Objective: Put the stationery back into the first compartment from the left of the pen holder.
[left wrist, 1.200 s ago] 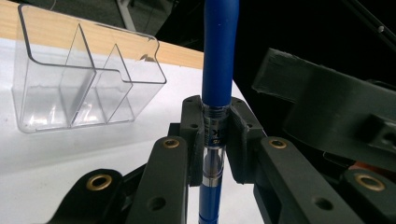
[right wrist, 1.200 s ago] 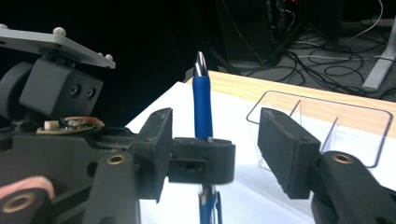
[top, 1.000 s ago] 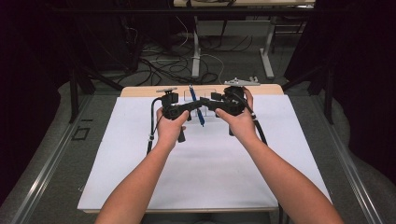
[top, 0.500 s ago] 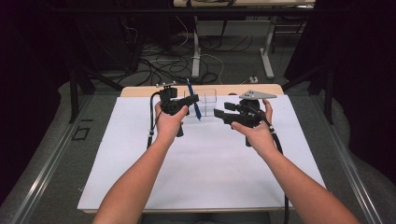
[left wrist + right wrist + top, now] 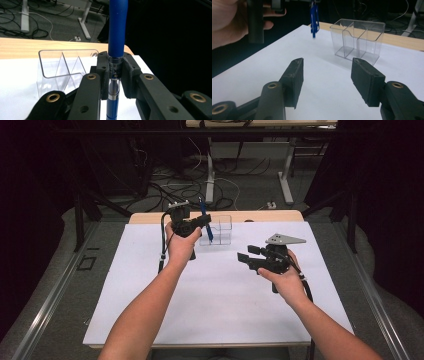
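1. Two tongs: the left tongs (image 5: 115, 75) clamp a blue pen (image 5: 116, 30) upright, just beside the clear divided organizer (image 5: 218, 230).
2. The right tongs (image 5: 325, 77), jaws apart with nothing between them and just narrowing, hang over the white surface (image 5: 215, 300).

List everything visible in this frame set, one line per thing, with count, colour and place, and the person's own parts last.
blue plastic pen: 1, blue with a clear middle section, upright between the left jaws, above the table beside the holder.
clear plastic compartment holder: 1, transparent, far middle of the sheet; nothing visible inside.
white paper sheet: 1, white, covering most of the tabletop.
wooden table: 1, light wood, its far edge showing beyond the sheet.
cables: several, black and white, on the floor beyond the table.
left gripper: 1, black, shut on the pen.
right gripper: 1, black, jaws apart with nothing between them, over the sheet's right side.
forearms: 2, bare, entering from the bottom.
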### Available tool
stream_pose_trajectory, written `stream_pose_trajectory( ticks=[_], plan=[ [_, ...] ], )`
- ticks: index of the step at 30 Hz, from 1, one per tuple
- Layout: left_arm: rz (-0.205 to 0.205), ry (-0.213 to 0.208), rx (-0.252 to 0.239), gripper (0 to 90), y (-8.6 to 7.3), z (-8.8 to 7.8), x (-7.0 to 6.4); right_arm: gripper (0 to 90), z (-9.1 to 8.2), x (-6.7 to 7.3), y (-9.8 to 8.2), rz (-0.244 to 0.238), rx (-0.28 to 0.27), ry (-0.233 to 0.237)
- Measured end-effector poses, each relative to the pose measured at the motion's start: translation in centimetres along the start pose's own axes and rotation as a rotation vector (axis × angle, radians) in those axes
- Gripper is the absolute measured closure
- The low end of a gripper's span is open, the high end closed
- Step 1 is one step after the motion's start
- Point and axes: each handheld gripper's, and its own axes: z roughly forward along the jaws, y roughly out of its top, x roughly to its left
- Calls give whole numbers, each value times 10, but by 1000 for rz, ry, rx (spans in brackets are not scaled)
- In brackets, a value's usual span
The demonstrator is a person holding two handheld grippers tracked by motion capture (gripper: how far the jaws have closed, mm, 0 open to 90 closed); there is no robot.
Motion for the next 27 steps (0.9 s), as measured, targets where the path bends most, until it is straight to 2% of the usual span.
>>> stream_pose_trajectory(
  ticks=[1,5,6,7,11,13,16,21,24,27],
  plan=[
    [-8,-1,-9,787,0,1,-1,435,-1,0,-2,10,-1,5],
    [4,4,-2,787,4,0,-1,441,-8,-3,-10,40,-19,40],
    [-2,3,-4,787,4,0,-1,420,-9,-4,-12,72,-17,43],
    [5,4,-6,787,5,1,0,418,-11,-5,-14,74,-25,38],
    [4,18,-20,787,7,2,0,388,-18,-5,-21,44,-33,6],
    [11,24,-12,787,8,2,1,369,-22,-5,-26,21,-38,-9],
    [11,31,-20,787,10,3,1,339,-26,-2,-33,-15,-23,-33],
    [52,47,-22,787,16,4,-3,305,-30,1,-47,-32,19,-55],
    [73,58,-26,788,21,6,-5,301,-31,3,-54,-50,29,-51],
    [87,67,-35,787,27,9,-8,283,-31,5,-59,-67,42,-70]
  ],
)
